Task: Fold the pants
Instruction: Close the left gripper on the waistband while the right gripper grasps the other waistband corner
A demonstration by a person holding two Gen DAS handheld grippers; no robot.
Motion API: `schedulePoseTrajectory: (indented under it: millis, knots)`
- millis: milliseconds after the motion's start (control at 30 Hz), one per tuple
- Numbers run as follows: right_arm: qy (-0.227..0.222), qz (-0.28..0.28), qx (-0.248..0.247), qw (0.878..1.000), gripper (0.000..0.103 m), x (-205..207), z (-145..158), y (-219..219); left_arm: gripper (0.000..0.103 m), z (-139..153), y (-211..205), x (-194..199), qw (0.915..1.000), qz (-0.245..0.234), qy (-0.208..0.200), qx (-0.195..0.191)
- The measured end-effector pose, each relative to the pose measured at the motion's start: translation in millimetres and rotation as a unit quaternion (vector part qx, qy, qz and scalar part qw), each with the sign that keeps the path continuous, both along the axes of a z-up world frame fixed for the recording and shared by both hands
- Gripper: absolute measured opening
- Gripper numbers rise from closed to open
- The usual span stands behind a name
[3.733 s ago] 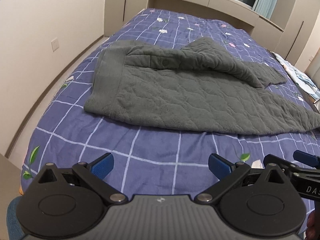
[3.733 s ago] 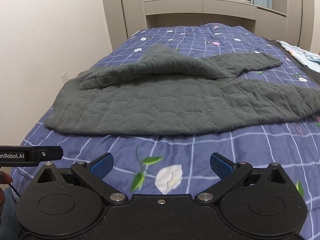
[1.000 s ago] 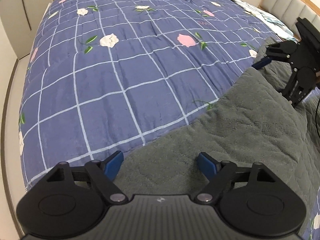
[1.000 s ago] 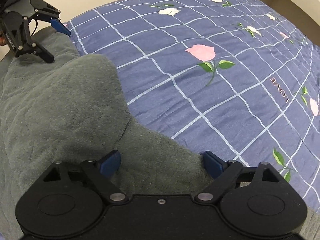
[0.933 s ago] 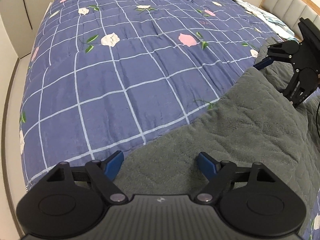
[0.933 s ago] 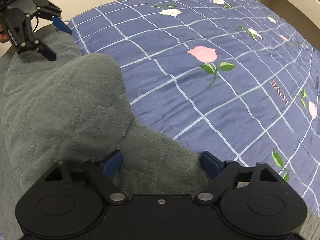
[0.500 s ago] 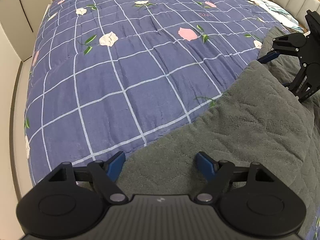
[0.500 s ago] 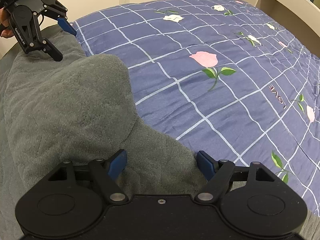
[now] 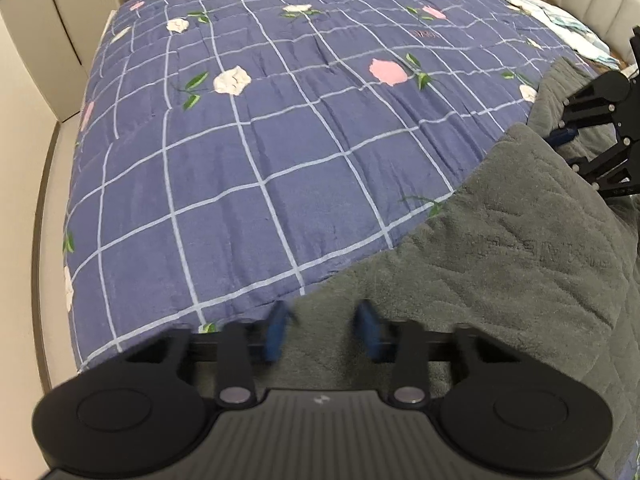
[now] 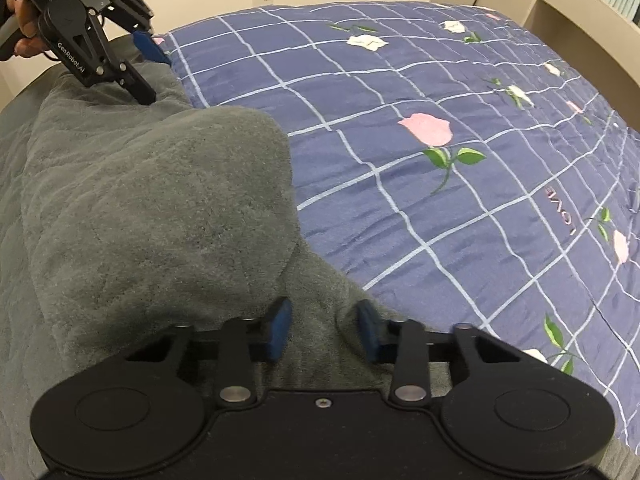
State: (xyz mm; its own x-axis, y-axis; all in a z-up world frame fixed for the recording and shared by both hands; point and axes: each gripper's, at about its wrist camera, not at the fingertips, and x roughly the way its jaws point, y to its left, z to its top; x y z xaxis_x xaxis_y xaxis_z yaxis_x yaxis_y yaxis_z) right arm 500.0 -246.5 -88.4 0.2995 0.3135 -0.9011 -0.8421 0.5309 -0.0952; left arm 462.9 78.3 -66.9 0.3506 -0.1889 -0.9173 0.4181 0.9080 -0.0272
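- Now closing: left tongs [image 9: 322,330], wide half a second earlier, narrowed hard, blue pads blurred with motion, grey fleece edge between them at the 6 o'clock foot of the left view.
- Likewise closing: right tongs [image 10: 324,330], spread wide a moment ago, drawn in on a ridge of the same cloth, fabric bunched up between the blue pads.
- Cannot tell from either view whether the pads already press firmly or are just meeting the cloth; judged as a grip being taken, not yet settled.
- Thick dark-grey quilted fleece pants [image 9: 520,264] lying on the blue checked flower-print bed quilt [image 9: 260,128], filling the 3 to 5 o'clock part of the left view and the 7 to 11 o'clock part of the right view, one rounded fold humped up toward 10 o'clock there.
- Seen across from each other: right tongs at 3 o'clock in the left view, left tongs at 11 o'clock in the right view with a hand [image 10: 22,12] behind, both set on the same long edge, well apart.
- Hardly shifted in place over the last second; only the jaws changed.
- Meaning for the task: approach over, pinch under way at two points, folding itself not begun; next likely a joint lift and carry across, provided both layers are caught.
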Motion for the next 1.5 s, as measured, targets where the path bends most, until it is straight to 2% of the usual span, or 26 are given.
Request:
schedulePoseTrajectory:
  millis: [100,167,200,400,600,700,767,833,900,933,1000,1067,1200,1233,1267,1300,1333,1400,1500]
  knots:
    - [-0.016,-0.020,0.002,1.000,0.011,-3.6,0.8,-3.1,0.016,6.2,-0.1,-6.1,1.0000,-0.003,-0.008,0.001]
    - [-0.026,-0.034,0.006,0.999,0.007,-6.8,3.3,-5.1,0.014,10.6,0.3,-8.5,0.9999,0.008,-0.012,0.000]
    - [-0.031,-0.039,0.007,0.999,0.000,-7.8,5.1,-5.7,0.013,13.6,1.2,-9.2,0.9998,0.017,-0.014,-0.002]
    - [-0.072,-0.048,0.010,0.996,0.000,-10.2,29.4,-6.7,0.012,42.4,19.8,-8.5,0.9961,0.076,-0.040,-0.020]
    - [-0.139,-0.084,0.015,0.987,0.000,11.8,64.6,-8.7,0.011,71.1,45.8,7.5,0.9849,0.150,-0.078,-0.036]
    - [-0.196,-0.115,0.025,0.974,0.000,29.0,80.5,-5.2,0.012,65.6,51.6,17.9,0.9795,0.181,-0.077,-0.044]
    - [-0.215,-0.144,0.040,0.965,0.000,45.6,86.2,-5.4,0.011,51.1,47.4,23.5,0.9797,0.187,-0.066,-0.030]
    - [-0.191,-0.163,0.052,0.967,0.000,60.5,79.7,-4.0,0.011,34.6,42.6,29.2,0.9812,0.185,-0.056,-0.010]
    - [-0.156,-0.155,0.049,0.974,0.001,68.7,62.7,0.1,0.012,21.1,43.4,34.9,0.9800,0.194,-0.041,-0.012]
    - [-0.136,-0.150,0.052,0.978,0.008,69.5,55.4,0.9,0.012,15.3,45.6,35.9,0.9791,0.200,-0.035,-0.017]
    - [-0.072,-0.143,0.075,0.984,0.038,69.6,41.4,-3.9,0.012,8.6,49.5,35.0,0.9787,0.202,-0.029,-0.023]
    - [-0.027,-0.133,0.093,0.986,0.055,69.6,30.6,-9.8,0.012,4.5,50.9,32.6,0.9804,0.193,-0.031,-0.023]
    - [0.042,-0.141,0.117,0.982,0.067,73.6,13.7,-26.3,0.013,2.0,51.2,28.4,0.9812,0.188,-0.034,-0.025]
    - [0.060,-0.149,0.119,0.980,0.066,76.5,7.9,-28.7,0.013,2.9,51.1,28.0,0.9811,0.188,-0.035,-0.025]
    - [0.065,-0.154,0.113,0.979,0.057,74.5,2.6,-28.5,0.012,4.5,50.5,28.7,0.9810,0.189,-0.038,-0.026]
    - [0.063,-0.156,0.099,0.981,0.045,72.0,-3.9,-26.5,0.012,7.2,50.5,27.3,0.9807,0.189,-0.043,-0.027]
    - [0.059,-0.154,0.088,0.982,0.022,69.5,-9.1,-22.9,0.012,10.9,51.2,26.6,0.9804,0.189,-0.047,-0.030]
    - [0.035,-0.140,0.078,0.986,0.014,60.0,-8.3,-13.8,0.012,19.2,52.8,23.9,0.9793,0.191,-0.057,-0.036]
    - [-0.045,-0.132,0.056,0.989,0.013,52.4,10.8,-3.5,0.012,34.1,58.3,21.7,0.9754,0.201,-0.070,-0.057]
